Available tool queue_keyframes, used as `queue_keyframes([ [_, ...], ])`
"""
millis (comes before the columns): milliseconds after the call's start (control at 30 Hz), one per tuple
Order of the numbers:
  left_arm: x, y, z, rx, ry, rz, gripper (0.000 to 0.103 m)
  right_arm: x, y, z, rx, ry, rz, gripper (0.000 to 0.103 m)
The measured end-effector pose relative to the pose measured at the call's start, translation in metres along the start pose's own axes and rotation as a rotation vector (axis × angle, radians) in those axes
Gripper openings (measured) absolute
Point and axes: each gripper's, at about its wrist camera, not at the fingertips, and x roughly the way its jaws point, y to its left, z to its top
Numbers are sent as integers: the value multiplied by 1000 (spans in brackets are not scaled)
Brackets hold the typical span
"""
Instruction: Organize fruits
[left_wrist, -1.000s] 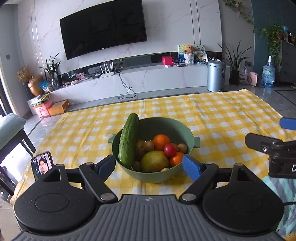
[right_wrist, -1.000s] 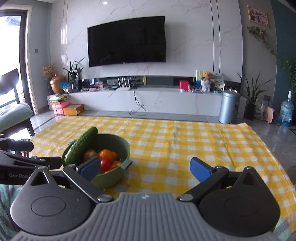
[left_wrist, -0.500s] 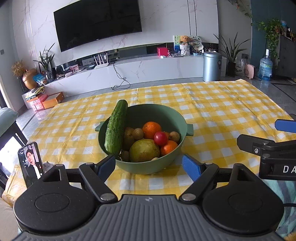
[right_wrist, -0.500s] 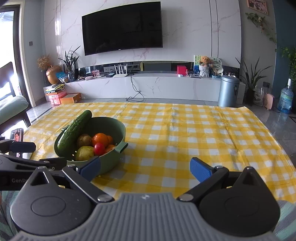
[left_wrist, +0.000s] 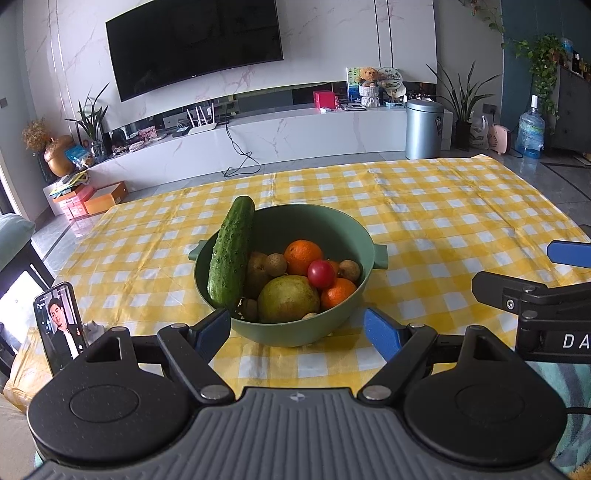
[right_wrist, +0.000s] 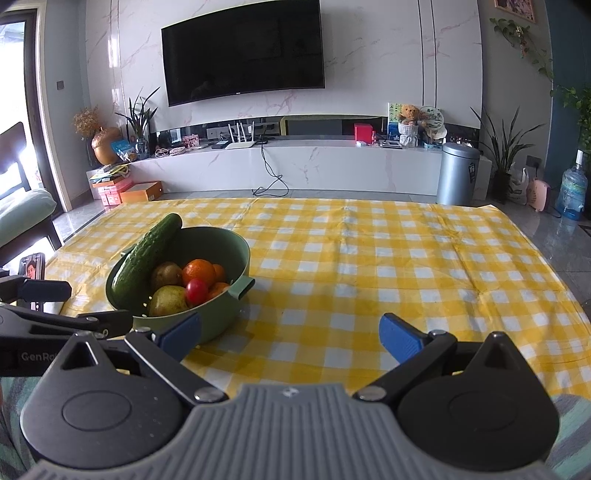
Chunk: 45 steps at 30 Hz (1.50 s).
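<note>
The left gripper (left_wrist: 297, 328) is wide open and holds nothing. Its two blue tips sit just in front of the green bowl (left_wrist: 343, 229), one on each side. The right gripper (right_wrist: 290, 334) is wide open too, with nothing in it. It is to the right of the bowl, over the yellow checked cloth (right_wrist: 388, 258).

In the bowl, a long cucumber (left_wrist: 231, 256) leans on the left rim and sticks out over the top. Beside it are a pear (left_wrist: 288, 299), two oranges, one big (left_wrist: 303, 256) and one small (left_wrist: 338, 293), a little red tomato (left_wrist: 321, 273) and some small brown fruits.

I think the cucumber is stiff and bumpy, so it is easy to grab around the middle. The tomato looks smooth and soft, so it needs a gentle squeeze. The round fruits may roll away.

The right gripper's side shows the letters "DA". The left gripper's arm reads "GenRo". A phone (left_wrist: 59, 326) stands left of the bowl.
</note>
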Motion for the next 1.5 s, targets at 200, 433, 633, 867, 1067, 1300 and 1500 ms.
queue_keyframes([
  [200,-1,1,2,1,-5,2,96,0,0,0,0,-2,0,99],
  [433,-3,0,3,2,-10,3,96,-2,0,0,1,-7,1,99],
  [633,-6,-1,4,6,-14,2,96,-2,-1,1,6,-10,0,99],
  [867,-10,-2,4,13,-34,-1,96,-5,-3,0,11,-21,-3,99],
  [1067,-12,-3,5,16,-50,-5,96,-6,-4,1,14,-29,-2,99],
  [1300,-15,-4,6,24,-71,-17,95,-8,-6,0,22,-32,-6,99],
  [1500,-17,-5,7,22,-83,-25,94,-8,-7,0,22,-34,-6,99],
])
